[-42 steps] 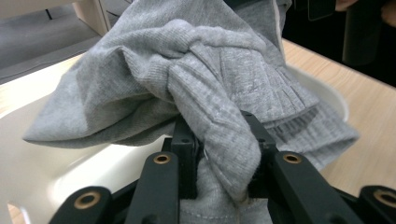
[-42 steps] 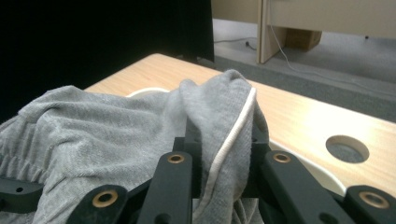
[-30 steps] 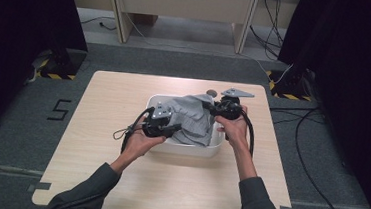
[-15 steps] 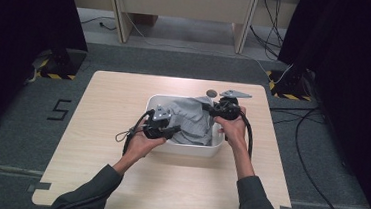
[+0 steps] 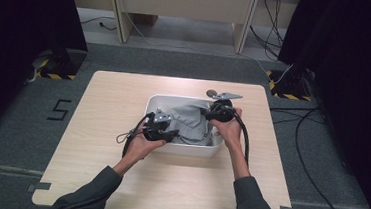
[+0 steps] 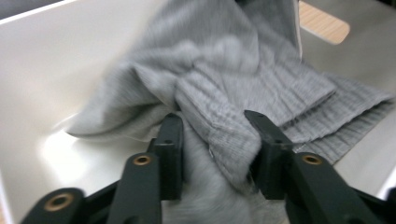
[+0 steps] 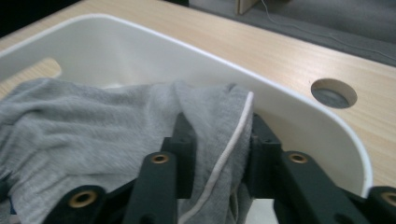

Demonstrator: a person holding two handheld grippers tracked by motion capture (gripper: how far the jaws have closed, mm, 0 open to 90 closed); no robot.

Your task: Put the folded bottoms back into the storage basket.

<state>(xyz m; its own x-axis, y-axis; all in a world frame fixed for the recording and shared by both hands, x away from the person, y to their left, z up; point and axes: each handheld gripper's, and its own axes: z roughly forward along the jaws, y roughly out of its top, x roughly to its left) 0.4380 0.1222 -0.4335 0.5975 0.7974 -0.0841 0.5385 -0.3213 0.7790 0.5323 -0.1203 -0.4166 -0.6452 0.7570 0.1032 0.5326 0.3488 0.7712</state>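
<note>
A grey ribbed garment (image 5: 190, 117) lies bunched in a white tub (image 5: 174, 99) at the middle of the table. My left gripper (image 5: 171, 133) reaches in over the tub's near left rim. Its jaws have just been opening, and a fold of the garment (image 6: 243, 60) sits loosely between them in the left gripper view (image 6: 215, 123). My right gripper (image 5: 210, 114) is at the tub's right end. Its jaws have also just been opening, with the garment's hemmed edge (image 7: 93, 116) slack between them (image 7: 217, 126).
The tub's smooth white wall (image 7: 140, 37) curves close around the right gripper. The wooden table (image 5: 113, 104) has a round hole (image 7: 334, 92) just beyond the tub's far right corner. Cables trail from both grippers toward the person's forearms. Dark floor surrounds the table.
Both hands stay at the tub with hardly any shift. The garment lies much as before.
</note>
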